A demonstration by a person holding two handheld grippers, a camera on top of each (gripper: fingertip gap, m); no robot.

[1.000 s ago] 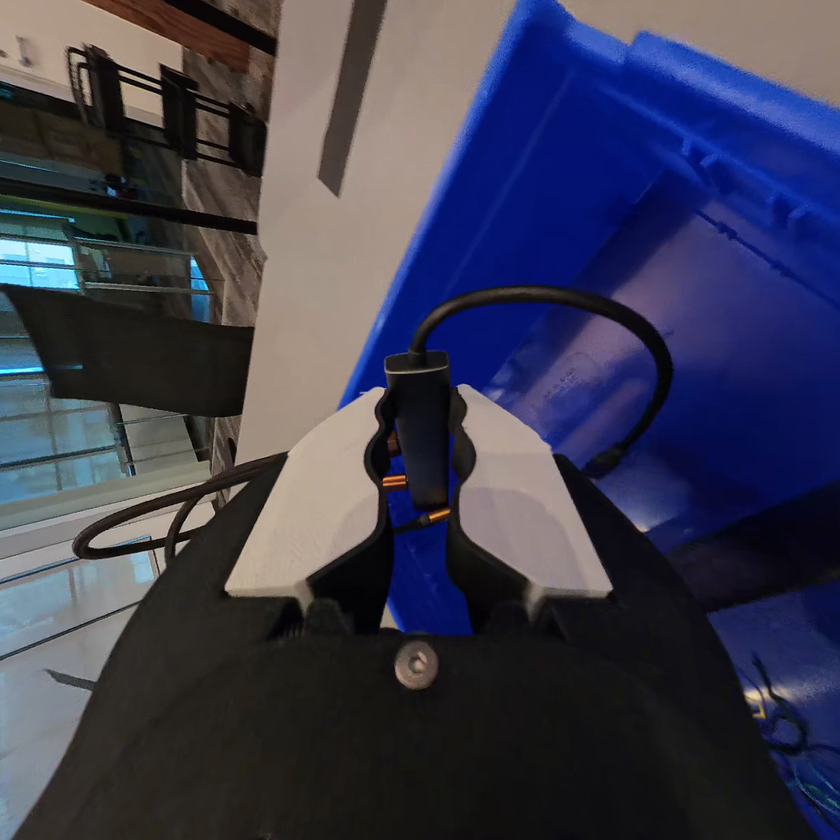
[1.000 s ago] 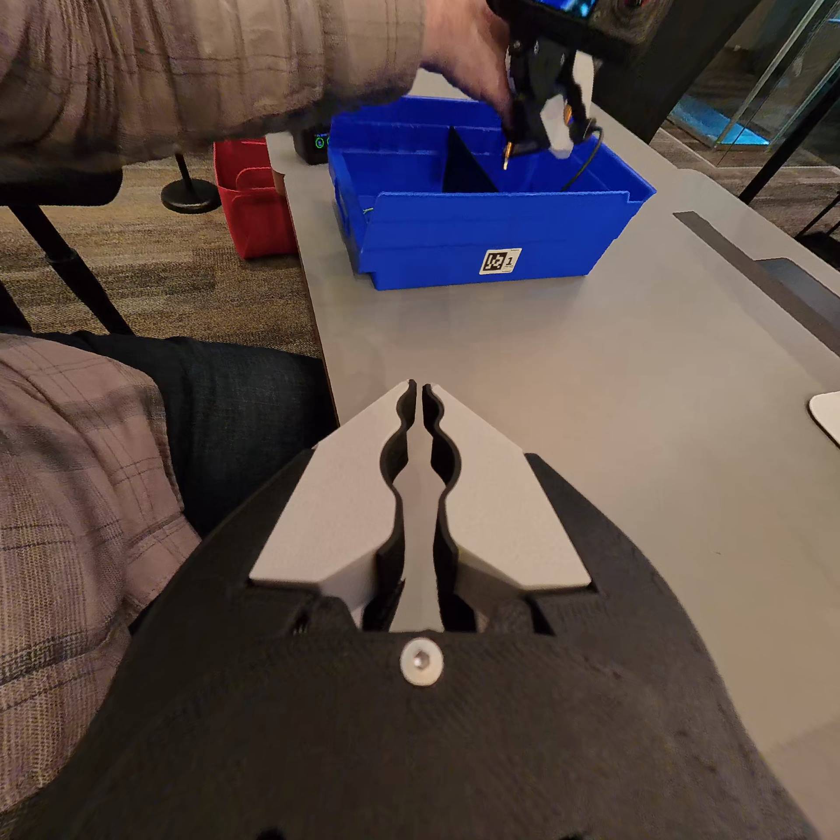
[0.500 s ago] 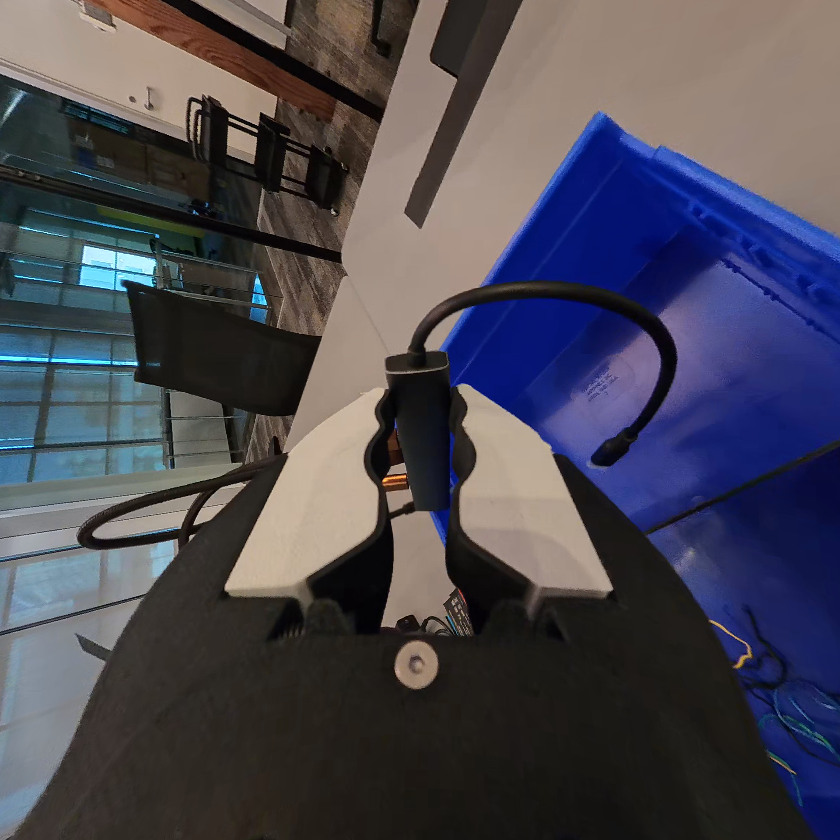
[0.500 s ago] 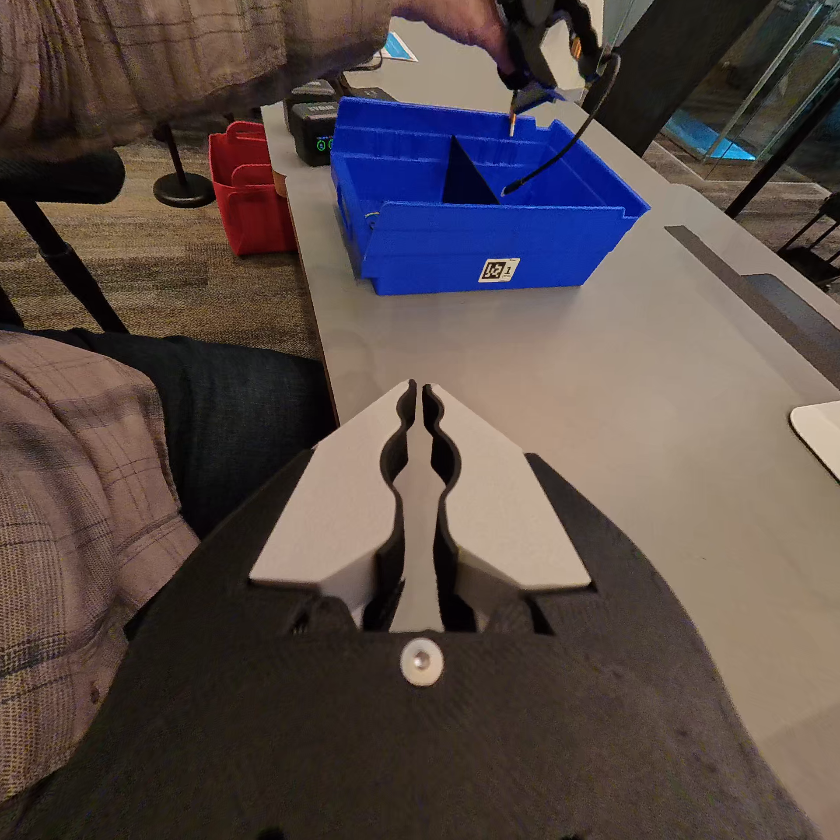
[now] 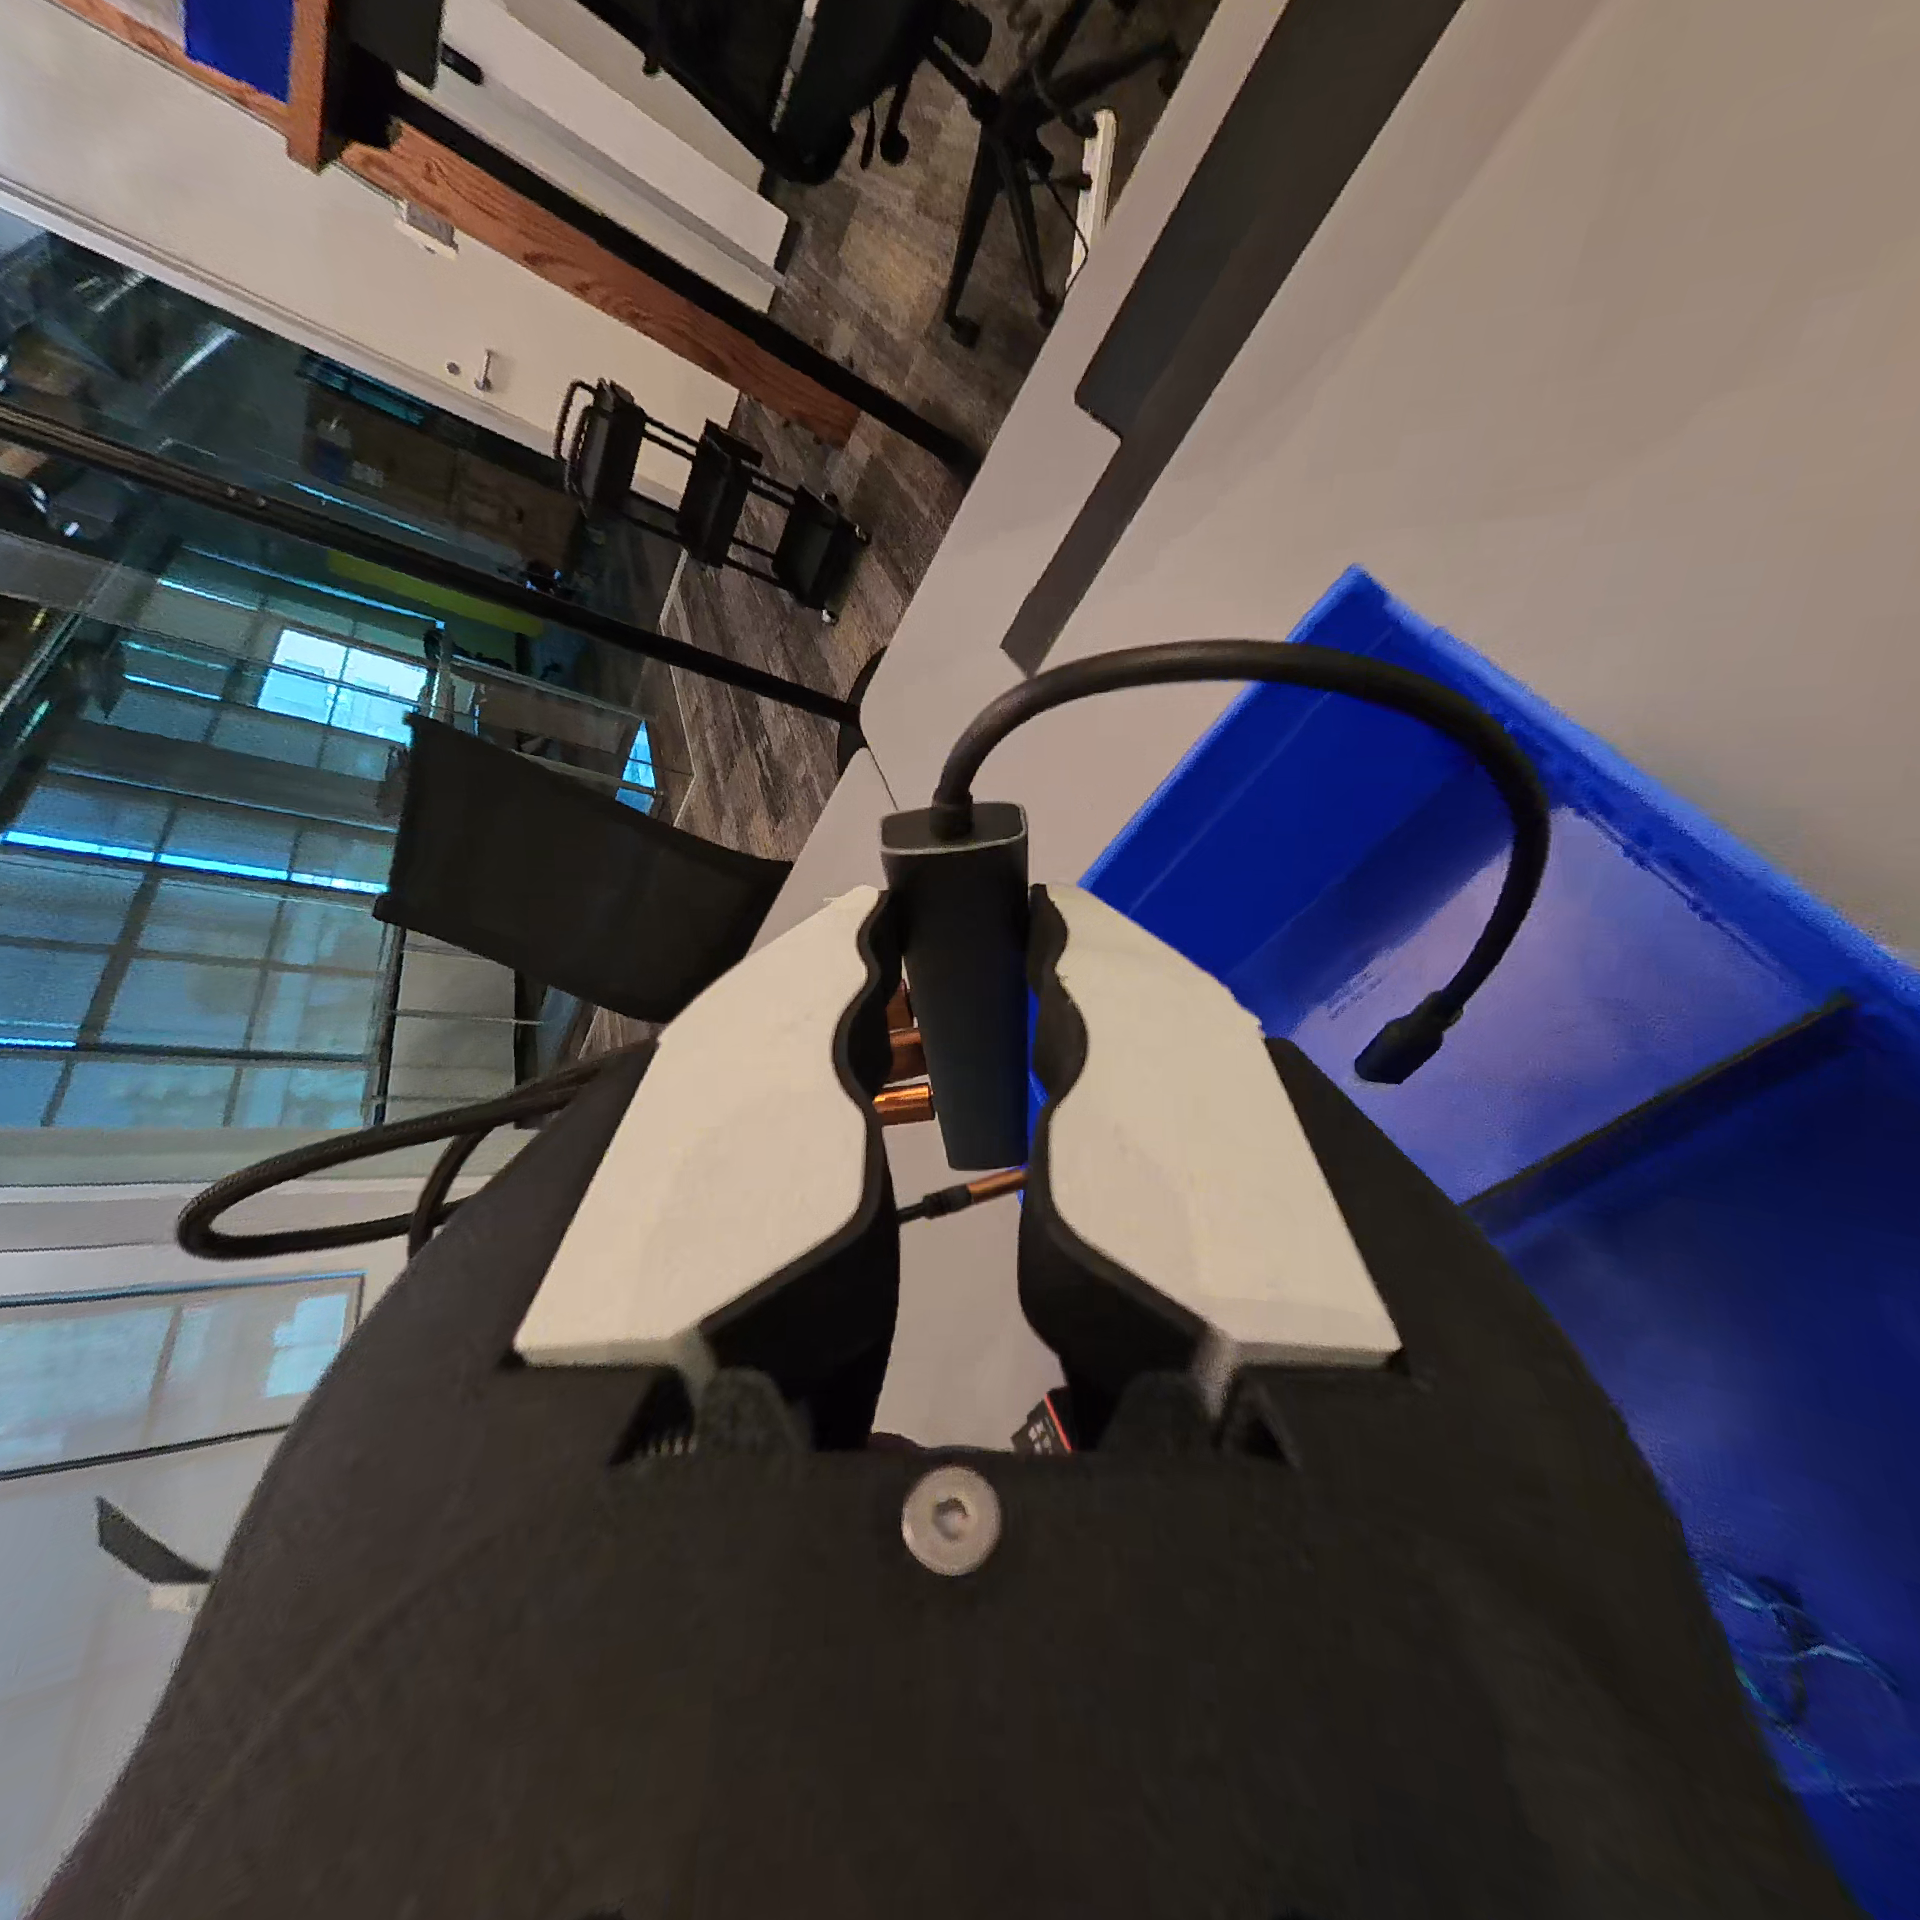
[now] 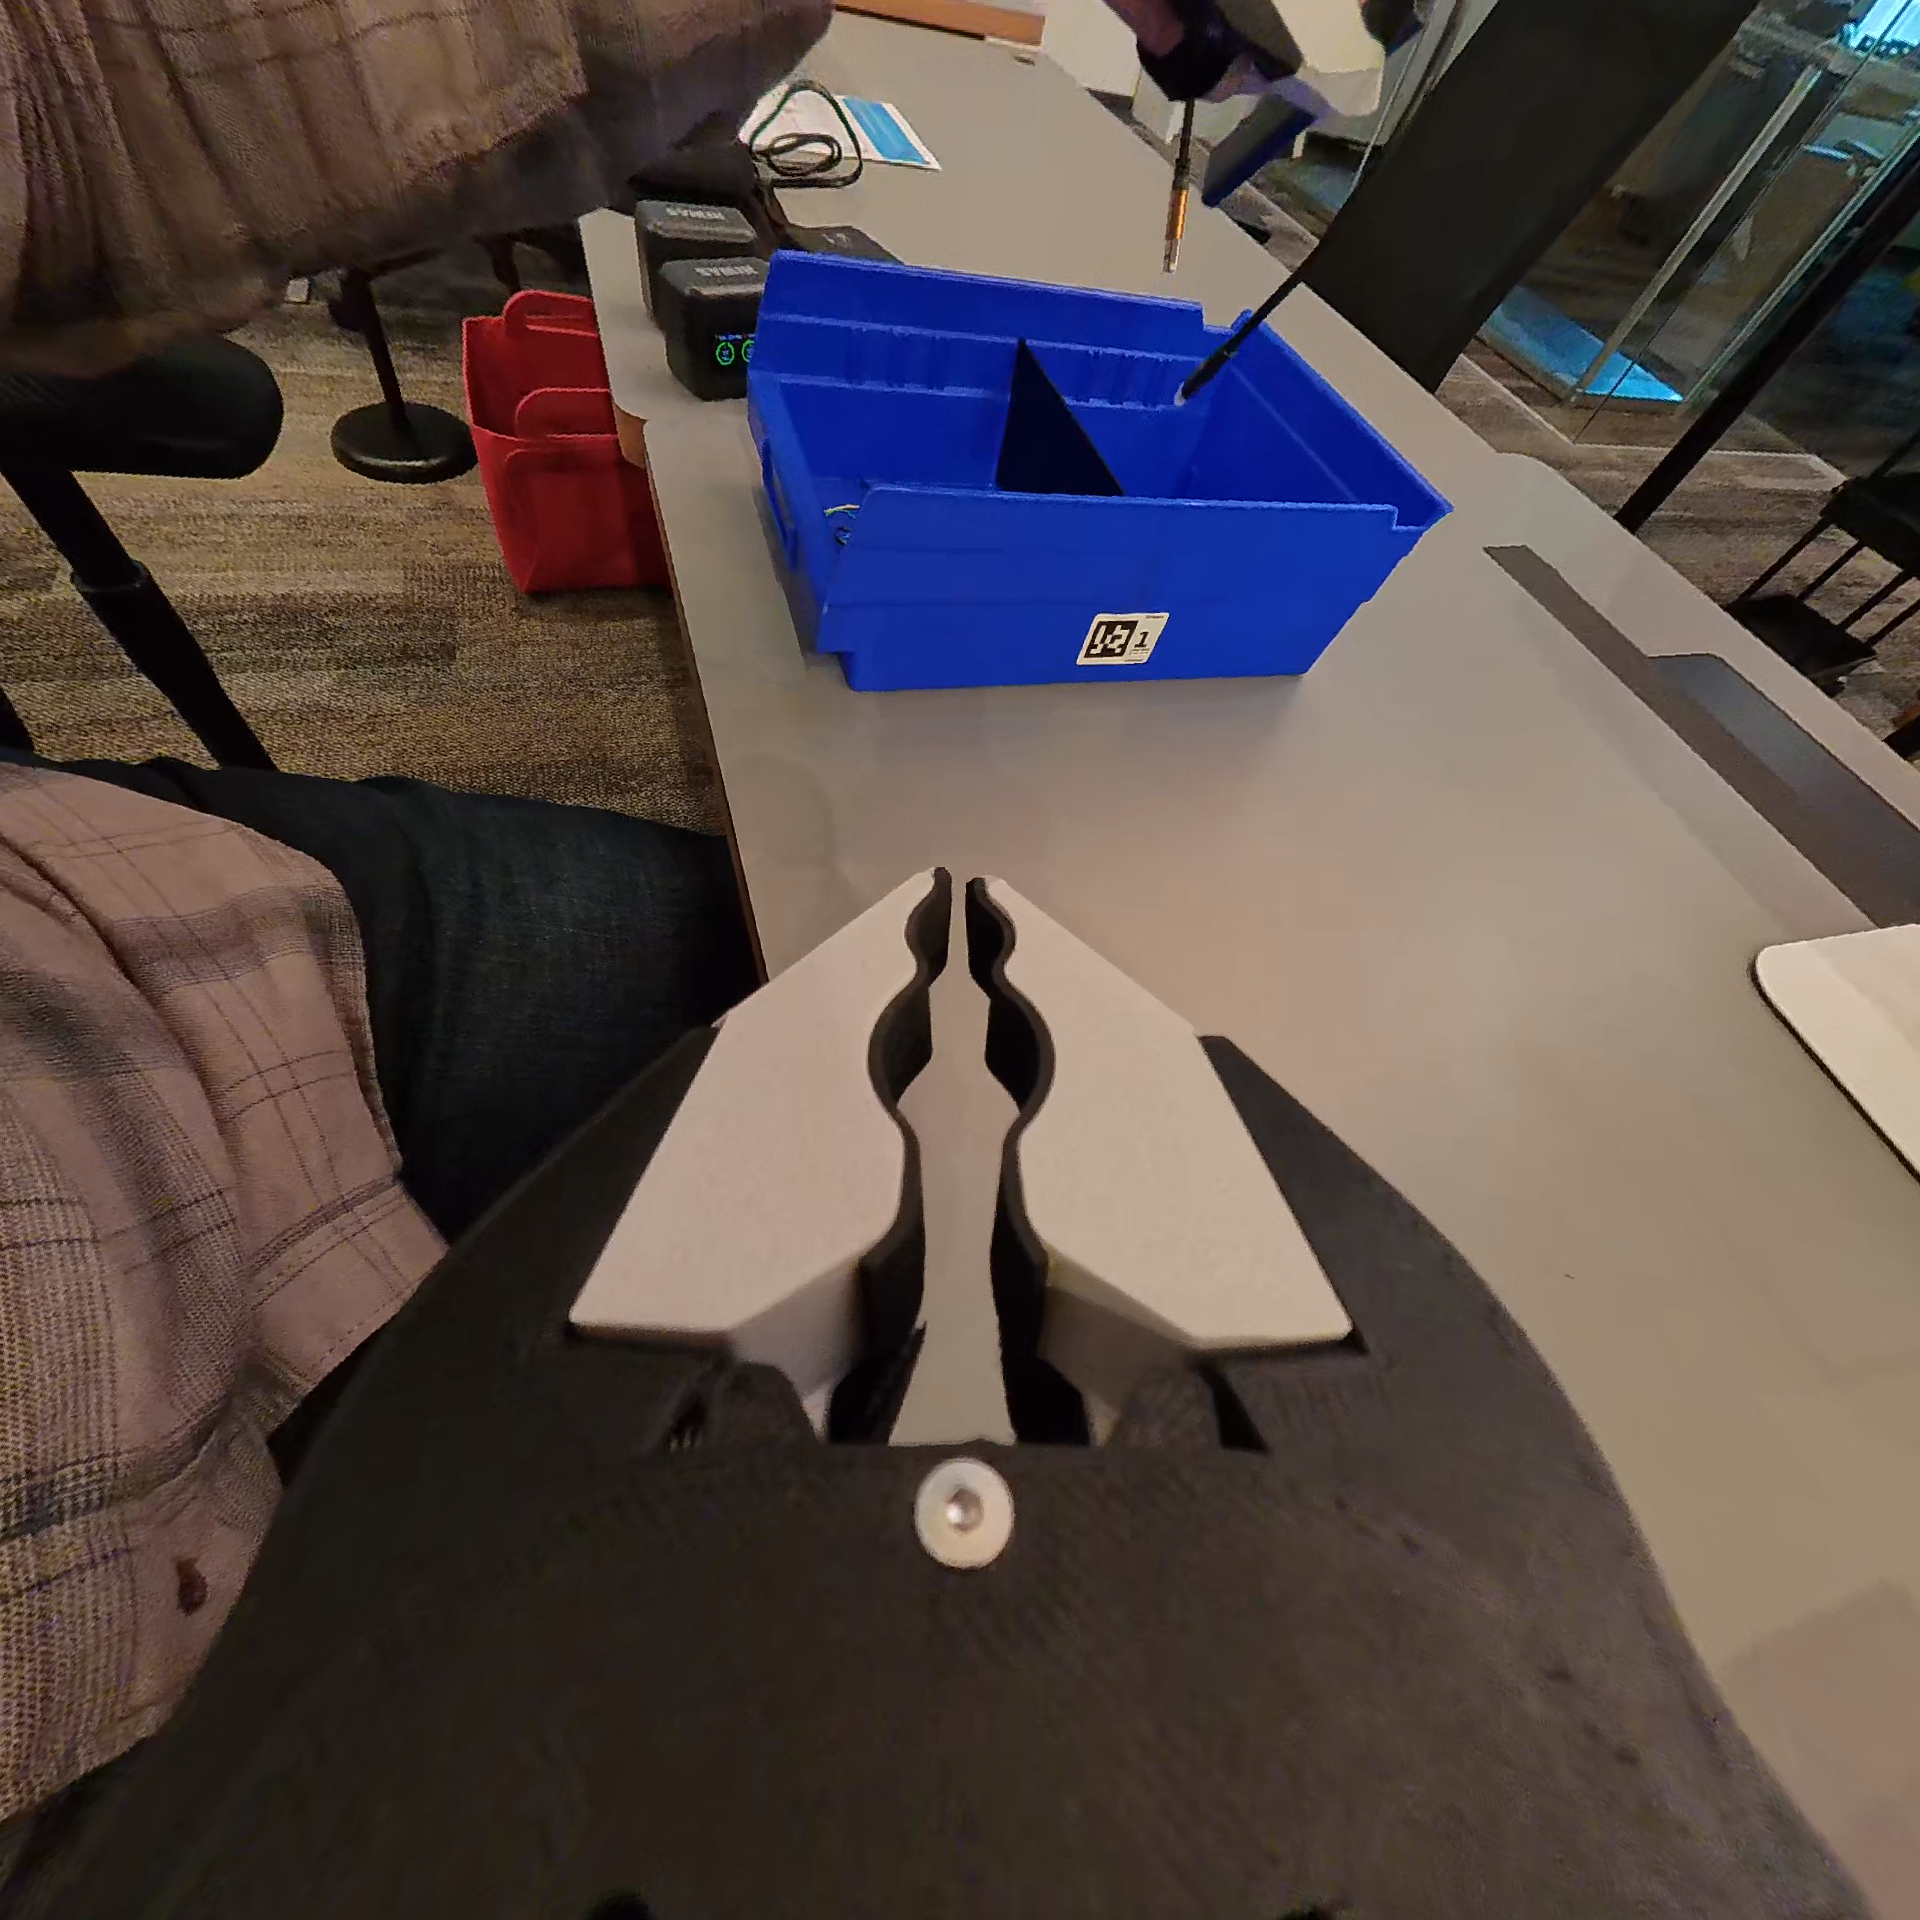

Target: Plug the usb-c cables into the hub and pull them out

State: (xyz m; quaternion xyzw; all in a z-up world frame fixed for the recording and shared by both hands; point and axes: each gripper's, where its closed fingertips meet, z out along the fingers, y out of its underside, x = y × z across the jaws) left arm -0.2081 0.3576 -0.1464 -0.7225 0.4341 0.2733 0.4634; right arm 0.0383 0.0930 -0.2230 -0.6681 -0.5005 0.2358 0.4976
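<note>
The grey tabletop (image 6: 1299,883) lies bare between the blue plastic divided bin (image 6: 1039,582) and the right gripper (image 6: 958,888), whose white fingers are nearly pressed together, holding nothing, above the table's near edge. The left gripper (image 5: 956,914) pinches the dark grey slim metal hub (image 5: 961,977) above the bin's rim; the hub's short black cable (image 5: 1351,675) arcs over the bin, and copper-tipped plugs (image 5: 899,1101) sit in the hub's side.

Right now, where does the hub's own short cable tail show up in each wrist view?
Left wrist view: the cable tail arcs from the hub clamped in the left gripper's jaws, plug hanging free at centre right.
Right wrist view: only its lower end shows, top centre right, above the bin.
Shared landmark: the blue bin.
</note>
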